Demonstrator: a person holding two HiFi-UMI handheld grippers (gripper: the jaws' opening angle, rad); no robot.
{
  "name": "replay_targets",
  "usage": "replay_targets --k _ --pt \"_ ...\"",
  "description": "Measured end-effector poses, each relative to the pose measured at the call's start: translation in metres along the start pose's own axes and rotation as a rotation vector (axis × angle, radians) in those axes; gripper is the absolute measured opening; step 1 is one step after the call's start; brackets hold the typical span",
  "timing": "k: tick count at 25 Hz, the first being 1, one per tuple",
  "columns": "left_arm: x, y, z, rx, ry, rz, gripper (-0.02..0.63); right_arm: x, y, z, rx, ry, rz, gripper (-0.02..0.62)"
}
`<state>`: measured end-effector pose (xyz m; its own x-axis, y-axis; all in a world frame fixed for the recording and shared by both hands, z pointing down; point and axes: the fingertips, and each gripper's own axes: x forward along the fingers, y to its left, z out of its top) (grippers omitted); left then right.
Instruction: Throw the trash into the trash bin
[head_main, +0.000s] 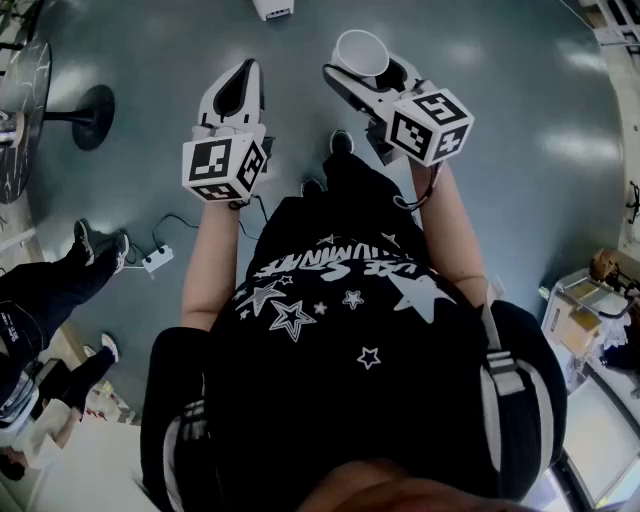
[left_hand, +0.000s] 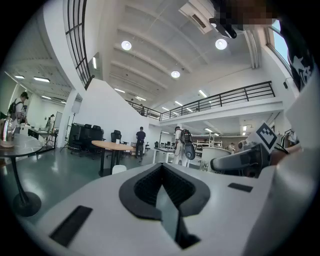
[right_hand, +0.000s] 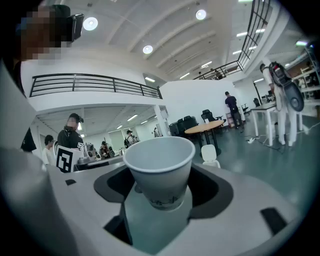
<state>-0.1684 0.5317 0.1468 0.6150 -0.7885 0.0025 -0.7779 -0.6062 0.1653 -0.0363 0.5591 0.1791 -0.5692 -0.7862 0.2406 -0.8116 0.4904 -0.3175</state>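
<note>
The right gripper (head_main: 372, 75) fingers clasp an upright paper cup (right_hand: 159, 172); at its 9 o'clock, left gripper (head_main: 241, 85) fingers closed, empty

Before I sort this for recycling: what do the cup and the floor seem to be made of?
Cup: likely paper, matte white, with a rolled rim and faint print near the base. Floor: hard, glossy grey-blue, with bright reflections; perhaps sealed concrete or epoxy.

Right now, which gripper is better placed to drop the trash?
Right. The right gripper has its jaws closed on the paper cup, the only trash in hand. The left gripper has its jaws shut on nothing, so it would probably need a handover first.
</note>
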Motion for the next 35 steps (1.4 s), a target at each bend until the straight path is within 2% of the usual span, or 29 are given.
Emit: replay_targets --k 9,16,24,28,35 --pt "0.002 0.004 0.001 0.011 -0.008 0.01 0.011 0.0 -0.013 0.001 0.027 -0.016 -0.003 0.333" --pt "0.039 0.025 0.001 0.022 0.002 0.05 0.011 0.029 -0.051 0.011 0.037 -0.003 0.016 0.333" --pt "0.117 0.063 0.003 0.053 0.03 0.089 0.011 0.091 -0.121 0.043 0.067 -0.006 0.046 0.333" --pt "0.166 0.072 0.01 0.056 0.041 0.125 0.011 0.116 -0.164 0.062 0.075 0.029 0.075 0.333" --pt "0.257 0.097 0.018 0.048 0.04 0.145 0.011 0.165 -0.227 0.106 0.034 0.046 0.091 0.333"
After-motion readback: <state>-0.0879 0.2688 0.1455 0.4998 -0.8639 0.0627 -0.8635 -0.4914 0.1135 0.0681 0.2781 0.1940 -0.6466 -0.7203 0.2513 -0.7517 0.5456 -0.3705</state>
